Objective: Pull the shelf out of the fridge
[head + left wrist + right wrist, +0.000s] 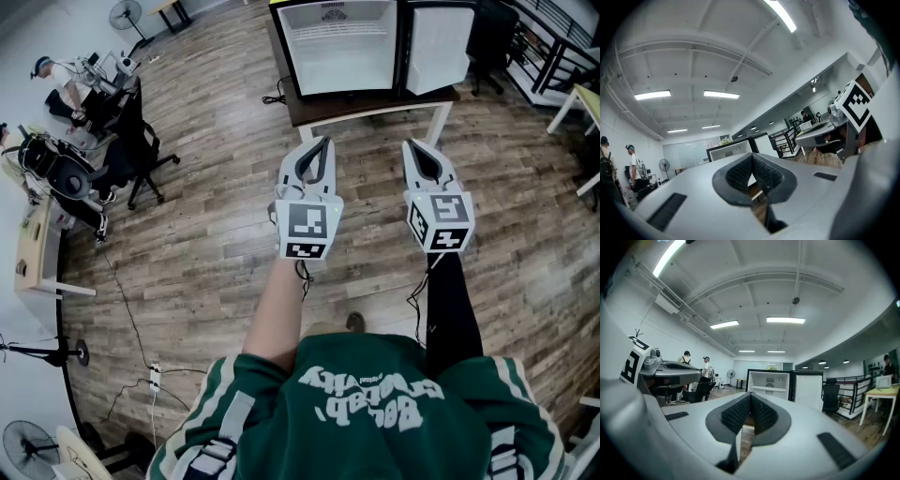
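nothing of the task looks done yet. the left gripper [318, 153] hangs in mid-air, jaws pressed together on nothing. ahead, well apart from both grippers, the fridge [342, 47] stands open on a low table [375, 105], with the shelf [768, 388] seated inside. the right gripper [417, 153] is likewise closed and empty. approach, grip and pull all remain.

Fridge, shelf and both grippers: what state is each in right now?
Fridge: open.
Door: swung wide open.
Shelf: inside the fridge, not pulled out.
Left gripper: shut, empty, short of the fridge.
Right gripper: shut, empty, short of the fridge.
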Available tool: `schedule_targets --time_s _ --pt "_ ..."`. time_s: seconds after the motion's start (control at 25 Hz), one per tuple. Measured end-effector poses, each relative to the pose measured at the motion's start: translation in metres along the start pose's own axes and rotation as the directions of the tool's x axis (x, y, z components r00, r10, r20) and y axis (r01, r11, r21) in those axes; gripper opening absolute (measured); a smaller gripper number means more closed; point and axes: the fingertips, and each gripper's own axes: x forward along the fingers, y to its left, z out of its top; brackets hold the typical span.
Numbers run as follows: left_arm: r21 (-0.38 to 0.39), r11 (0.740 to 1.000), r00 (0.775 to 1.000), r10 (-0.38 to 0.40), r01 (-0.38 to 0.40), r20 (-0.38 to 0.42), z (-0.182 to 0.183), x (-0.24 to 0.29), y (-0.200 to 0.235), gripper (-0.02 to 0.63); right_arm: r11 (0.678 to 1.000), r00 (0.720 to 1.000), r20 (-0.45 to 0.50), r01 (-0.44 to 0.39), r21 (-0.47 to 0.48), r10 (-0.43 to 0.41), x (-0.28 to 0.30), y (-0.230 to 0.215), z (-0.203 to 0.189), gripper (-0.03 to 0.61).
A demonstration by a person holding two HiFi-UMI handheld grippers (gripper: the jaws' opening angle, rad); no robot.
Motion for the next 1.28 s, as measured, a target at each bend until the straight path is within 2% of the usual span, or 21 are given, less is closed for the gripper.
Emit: schedule_targets --time_s 0.76,1.0,1.28 --pt "0.006 1.0 0.999 0.018 -0.018 -0.026 -0.003 -0.008 0.005 0.015 1.0 1.0 0.004 -0.018 -0.002 0.018 0.001 0.009 -0.002 0.008" --pt "-0.001 1.0 0.999 0.028 -0.028 -0.034 -0.014 0.003 0.022 0.015 1.0 1.0 -0.003 -0.025 0.0 0.025 0.021 0.012 -0.005 0.009" --pt "-0.008 1.0 0.999 0.019 -0.019 -0.029 -0.029 0.042 0.047 0.015 1.0 1.0 -0.009 -0.011 0.002 0.011 0.068 0.003 -0.007 0.008"
